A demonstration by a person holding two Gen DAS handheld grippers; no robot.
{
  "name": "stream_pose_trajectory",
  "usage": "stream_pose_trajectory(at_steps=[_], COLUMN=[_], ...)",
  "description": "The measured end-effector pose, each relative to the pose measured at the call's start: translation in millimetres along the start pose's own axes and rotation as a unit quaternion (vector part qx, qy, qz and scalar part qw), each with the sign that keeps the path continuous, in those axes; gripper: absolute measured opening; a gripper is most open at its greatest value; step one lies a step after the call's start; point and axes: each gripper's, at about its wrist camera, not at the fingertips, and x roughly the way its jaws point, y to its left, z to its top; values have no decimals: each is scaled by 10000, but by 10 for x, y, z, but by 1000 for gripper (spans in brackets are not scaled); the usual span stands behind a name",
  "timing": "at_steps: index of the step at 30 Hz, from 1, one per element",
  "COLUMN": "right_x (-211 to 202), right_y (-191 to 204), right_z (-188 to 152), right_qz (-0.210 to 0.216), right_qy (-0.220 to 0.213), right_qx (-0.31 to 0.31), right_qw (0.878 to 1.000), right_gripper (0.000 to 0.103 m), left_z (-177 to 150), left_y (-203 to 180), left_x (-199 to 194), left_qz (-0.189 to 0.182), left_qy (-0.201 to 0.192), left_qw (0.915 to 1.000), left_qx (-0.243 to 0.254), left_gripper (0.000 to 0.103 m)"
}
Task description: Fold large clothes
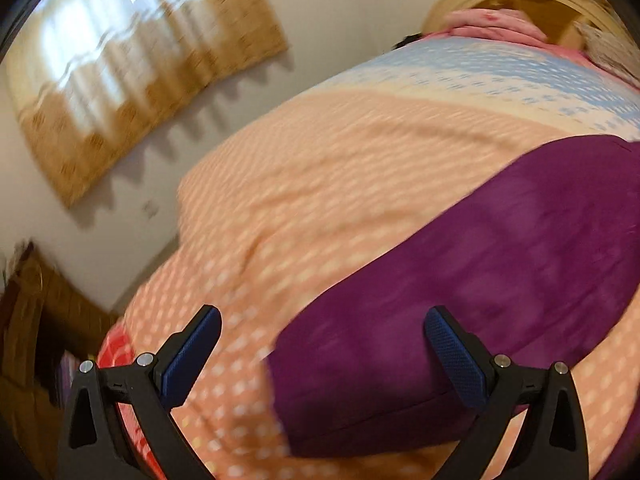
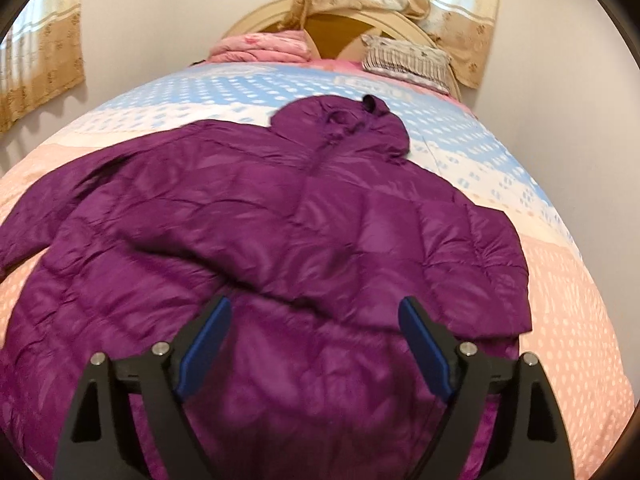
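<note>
A large purple hooded puffer jacket (image 2: 280, 220) lies spread flat on the bed, front up, hood (image 2: 340, 124) toward the headboard, sleeves out to both sides. My right gripper (image 2: 316, 312) is open and empty, hovering over the jacket's lower middle. In the blurred left wrist view a purple part of the jacket (image 1: 480, 280), probably a sleeve, lies on the quilt. My left gripper (image 1: 322, 320) is open and empty just above the near edge of that purple part.
The bed has a dotted peach, cream and blue quilt (image 2: 560, 280). A folded pink blanket (image 2: 260, 46) and a striped pillow (image 2: 408, 60) sit by the rounded headboard (image 2: 332, 20). Curtains (image 1: 120, 72) hang on the wall. Dark wooden furniture (image 1: 36, 320) stands at the bed's left.
</note>
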Motion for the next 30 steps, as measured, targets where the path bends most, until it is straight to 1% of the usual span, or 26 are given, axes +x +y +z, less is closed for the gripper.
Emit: stream_pose_trajectory(at_steps=[3, 6, 7, 8, 9, 10, 11, 12, 13, 15, 16, 18, 19, 22, 23, 25, 27, 30], right_x=[-72, -115, -133, -156, -178, -188, -210, -238, -252, -268, -271, -270, -268, -310, -326, -394, -457, -538], right_y=[69, 121, 133, 147, 145, 137, 101, 63, 8, -163, -237, -518, -639, -1001, -1084, -1320, -1513, -1780], right_z=[-33, -39, -42, -45, -48, -45, -51, -61, -72, -84, -84, -90, -91, -115, -125, -188, -265, -394], right_qz=[72, 139, 143, 151, 163, 158, 140, 112, 65, -101, -173, -458, -573, -903, -959, -1116, -1242, -1443], right_qy=[-68, -120, -147, -178, -206, -217, -246, -264, -272, -295, -299, -282, -263, -256, -262, -282, -290, -255], right_qx=[40, 45, 36, 30, 36, 48, 80, 115, 155, 258, 308, 531, 628, 937, 992, 1156, 1286, 1461], right_qw=[9999, 9998, 9998, 9997, 9996, 9996, 9996, 9995, 9995, 9992, 9989, 9971, 9960, 9912, 9901, 9866, 9835, 9784], right_gripper=[88, 88, 88, 88, 88, 88, 88, 88, 88, 88, 88, 88, 88, 88, 88, 88, 88, 88], left_z=[-109, -176, -195, -199, -197, -165, -133, -82, -10, 148, 228, 431, 484, 708, 747, 795, 830, 797], left_y=[185, 132, 91, 79, 77, 41, 19, 31, 59, 69, 49, -43, -65, -372, -459, -785, -1046, -1646], left_x=[86, 152, 187, 188, 153, 96, 49, -24, -123, -319, -421, -718, -810, -1245, -1333, -1670, -1889, -2251], left_qz=[-169, -621, -880, -1031, -1160, -1103, -952, -887, -857, -685, -641, -642, -671, -968, -1037, -1335, -1528, -1899], left_qy=[244, 484, 596, 597, 553, 512, 463, 355, 169, -227, -426, -938, -1064, -1617, -1723, -2004, -2188, -2424], left_qw=[9993, 9964, 9937, 9921, 9909, 9922, 9942, 9953, 9960, 9974, 9970, 9934, 9919, 9814, 9787, 9684, 9602, 9439], left_qx=[-231, -313, -346, -390, -396, -280, -170, -144, -171, -43, -8, 125, 153, 356, 410, 652, 826, 1193], left_gripper=[102, 102, 93, 72, 56, 14, 4, 4, 4, 4, 4, 4, 4, 3, 3, 3, 3, 3])
